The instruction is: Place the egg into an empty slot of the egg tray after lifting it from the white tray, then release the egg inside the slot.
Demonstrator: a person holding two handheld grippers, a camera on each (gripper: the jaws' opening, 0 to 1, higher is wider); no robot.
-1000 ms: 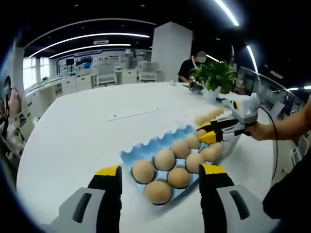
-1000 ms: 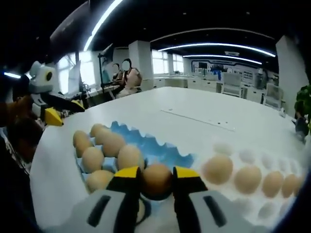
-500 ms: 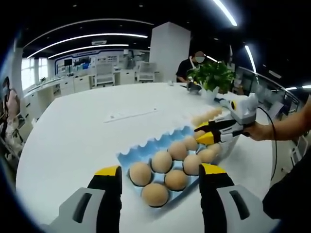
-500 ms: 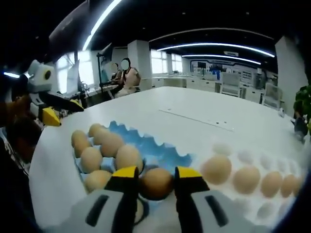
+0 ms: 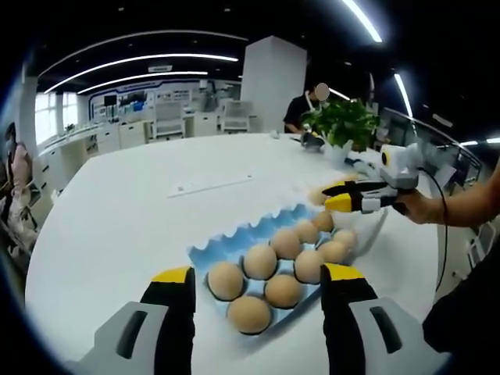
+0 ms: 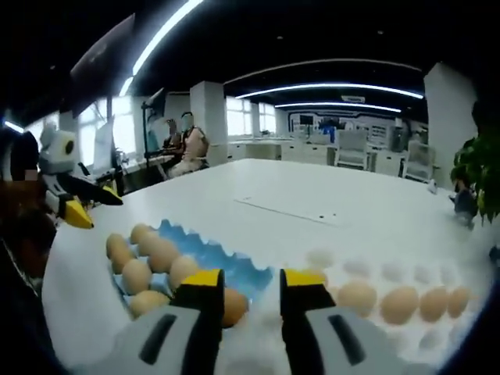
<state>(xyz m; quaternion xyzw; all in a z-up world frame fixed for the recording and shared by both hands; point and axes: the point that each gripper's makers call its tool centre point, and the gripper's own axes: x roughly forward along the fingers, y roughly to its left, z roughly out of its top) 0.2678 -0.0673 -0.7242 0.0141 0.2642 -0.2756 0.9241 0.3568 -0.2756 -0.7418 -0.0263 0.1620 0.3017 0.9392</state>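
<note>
9 eggs (image 5: 260, 261) fill the blue egg tray (image 5: 234, 237) near the desk's (image 5: 125, 219) front edge in the left gripper view, the left gripper (image 5: 258, 291) hanging over them with jaws spread wide and bare. Past the tray's far right corner, the right gripper (image 5: 334, 195) hovers clear of the eggs, jaws parted and empty. In the right gripper view, the placed egg (image 6: 233, 306) sits in an end slot beside the white tray (image 6: 406, 328). No writing is legible.
</note>
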